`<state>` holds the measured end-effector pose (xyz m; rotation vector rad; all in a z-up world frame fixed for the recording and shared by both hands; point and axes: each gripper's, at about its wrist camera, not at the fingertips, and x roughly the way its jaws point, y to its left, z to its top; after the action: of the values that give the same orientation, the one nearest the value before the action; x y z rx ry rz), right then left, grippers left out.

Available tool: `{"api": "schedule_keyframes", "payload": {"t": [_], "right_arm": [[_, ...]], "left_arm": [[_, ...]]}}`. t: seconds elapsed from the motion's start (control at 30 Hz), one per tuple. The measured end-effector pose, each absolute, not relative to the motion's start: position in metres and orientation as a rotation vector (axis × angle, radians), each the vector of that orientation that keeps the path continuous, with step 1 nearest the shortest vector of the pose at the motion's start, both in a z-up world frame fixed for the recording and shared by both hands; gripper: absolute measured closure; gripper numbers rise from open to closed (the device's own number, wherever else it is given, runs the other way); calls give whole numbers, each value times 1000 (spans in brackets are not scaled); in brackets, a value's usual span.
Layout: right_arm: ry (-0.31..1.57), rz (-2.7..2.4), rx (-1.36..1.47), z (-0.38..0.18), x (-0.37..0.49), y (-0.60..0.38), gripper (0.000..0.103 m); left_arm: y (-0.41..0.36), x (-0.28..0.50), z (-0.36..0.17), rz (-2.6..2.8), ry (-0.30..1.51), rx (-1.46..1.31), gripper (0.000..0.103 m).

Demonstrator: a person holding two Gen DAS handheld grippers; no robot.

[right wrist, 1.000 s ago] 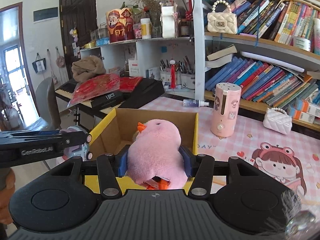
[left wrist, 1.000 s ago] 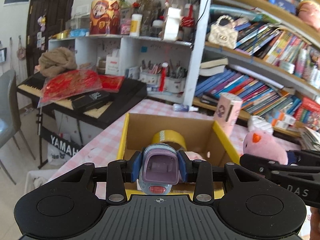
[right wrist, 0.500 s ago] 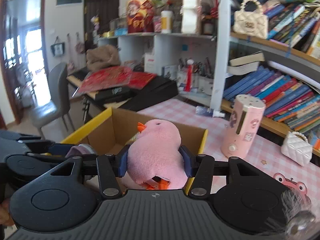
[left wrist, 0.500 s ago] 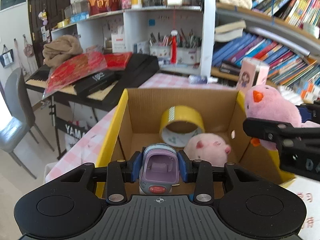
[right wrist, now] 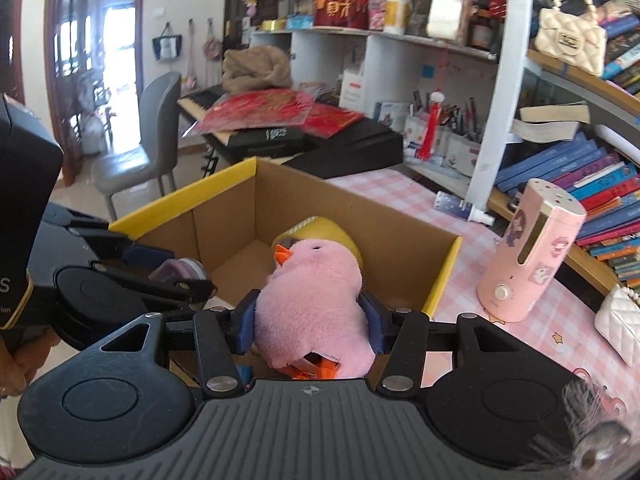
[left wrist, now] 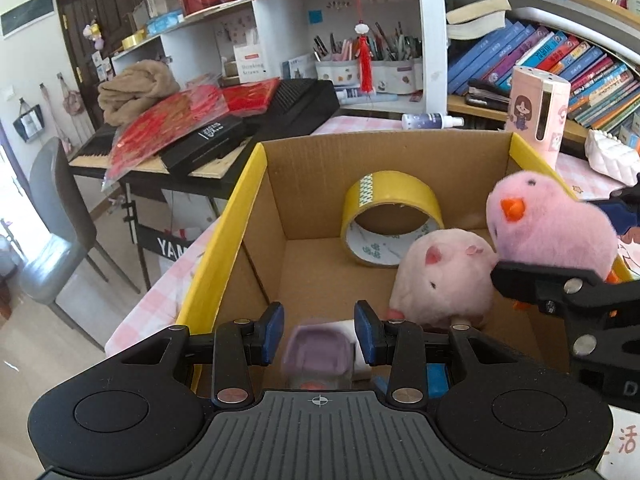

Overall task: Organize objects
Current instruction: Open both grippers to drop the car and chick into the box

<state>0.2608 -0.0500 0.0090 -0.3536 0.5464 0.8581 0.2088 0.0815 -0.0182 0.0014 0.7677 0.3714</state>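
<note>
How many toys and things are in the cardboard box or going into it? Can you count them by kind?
Plush toys: 2, a pink hamster lying in the box and a pink chick held in the right tongs
Tape rolls: 1, yellow
Purple toy cars: 1, between the open left tongs
Total: 4

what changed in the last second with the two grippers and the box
The left gripper came down into the cardboard box and opened, letting go of the purple toy. The right gripper moved in over the box, still shut on the pink chick plush. Tape roll unchanged.
</note>
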Motion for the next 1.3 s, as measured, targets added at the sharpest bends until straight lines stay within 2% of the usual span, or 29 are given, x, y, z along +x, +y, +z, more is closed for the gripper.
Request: {"api": "schedule_keyframes", "payload": {"t": [0.2, 0.3, 0.43, 0.5, 0.57, 0.93, 1.0, 1.1, 1.3], "right_arm": [[578, 879, -401, -1, 265, -42, 54], [602, 884, -417, -5, 266, -37, 54], [647, 886, -439, -9, 273, -34, 54], [676, 897, -422, -11, 278, -35, 54], [685, 911, -419, -11, 279, -34, 55], [683, 884, -403, -13, 282, -30, 56], [685, 875, -388, -12, 282, -32, 56], [652, 852, -352, -7, 279, -38, 54], [531, 784, -306, 7, 265, -54, 44]], "left_arm": [[83, 201, -9, 362, 684, -24, 63], [85, 192, 3, 386, 618, -50, 54], [89, 175, 21, 406, 542, -104, 52], [88, 166, 28, 407, 512, -129, 47], [83, 160, 32, 403, 498, -135, 42], [63, 145, 32, 387, 498, -94, 37], [62, 145, 33, 397, 494, -96, 33], [61, 140, 36, 417, 471, -95, 29], [61, 128, 42, 460, 441, -99, 23]]}}
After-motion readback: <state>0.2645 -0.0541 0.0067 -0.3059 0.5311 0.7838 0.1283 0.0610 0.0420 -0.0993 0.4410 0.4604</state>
